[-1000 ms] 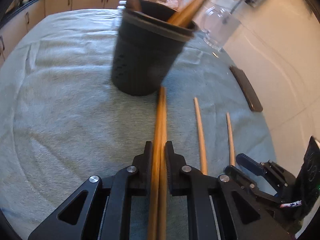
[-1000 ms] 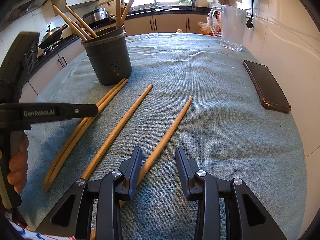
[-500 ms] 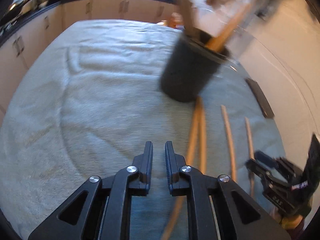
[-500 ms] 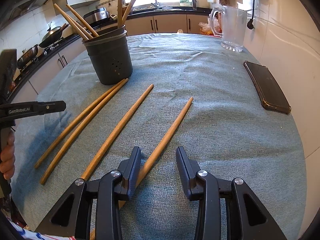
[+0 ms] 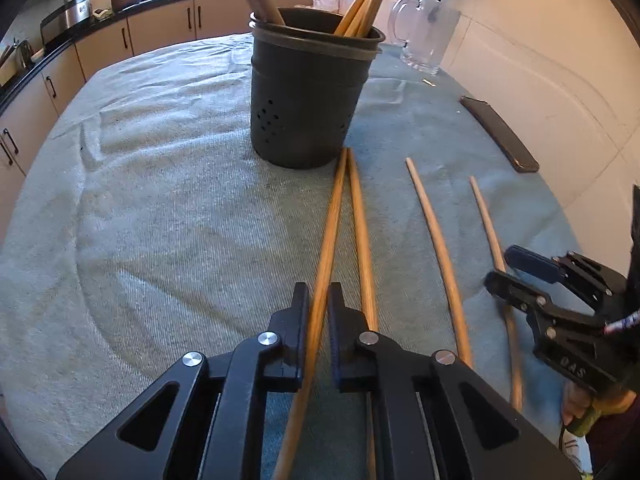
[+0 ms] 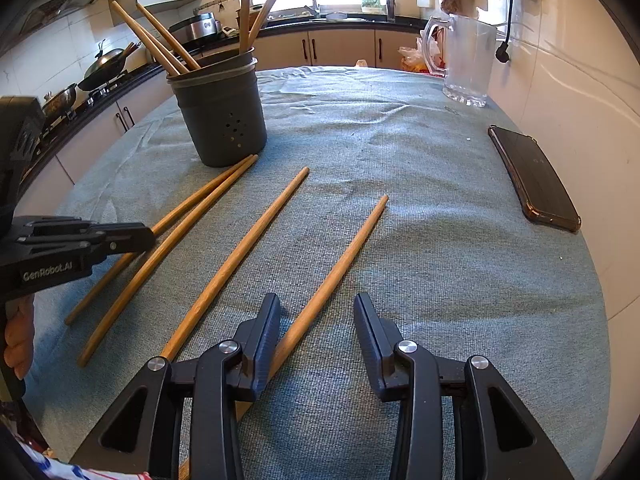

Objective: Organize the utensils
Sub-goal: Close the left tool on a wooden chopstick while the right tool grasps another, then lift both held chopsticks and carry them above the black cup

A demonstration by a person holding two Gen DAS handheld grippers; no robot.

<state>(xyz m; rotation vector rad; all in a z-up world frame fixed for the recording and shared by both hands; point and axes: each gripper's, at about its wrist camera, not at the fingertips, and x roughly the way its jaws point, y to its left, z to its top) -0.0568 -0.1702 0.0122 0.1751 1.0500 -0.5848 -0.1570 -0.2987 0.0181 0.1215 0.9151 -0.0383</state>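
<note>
Several long wooden chopsticks lie on the grey-green cloth [image 6: 440,240]. A dark utensil cup [image 5: 308,96] holds more sticks; it also shows in the right wrist view [image 6: 222,116]. My left gripper [image 5: 319,300] has its jaws narrowly apart around the leftmost chopstick [image 5: 330,232], which still lies on the cloth; I cannot tell if it is clamped. Its twin [image 5: 362,232] lies just to the right. My right gripper [image 6: 316,312] is open and low over the rightmost chopstick [image 6: 340,272], which runs by its left finger. Another chopstick [image 6: 240,256] lies between.
A dark phone [image 6: 532,176] lies at the right edge of the table near the tiled wall. A clear glass pitcher [image 6: 466,60] stands at the back right. Kitchen counters and cabinets ring the table. My right gripper also shows in the left wrist view [image 5: 516,276].
My left gripper swung off to the left and came back, and now straddles only the leftmost chopstick instead of the pair. The right gripper has stayed nearly still, open.
</note>
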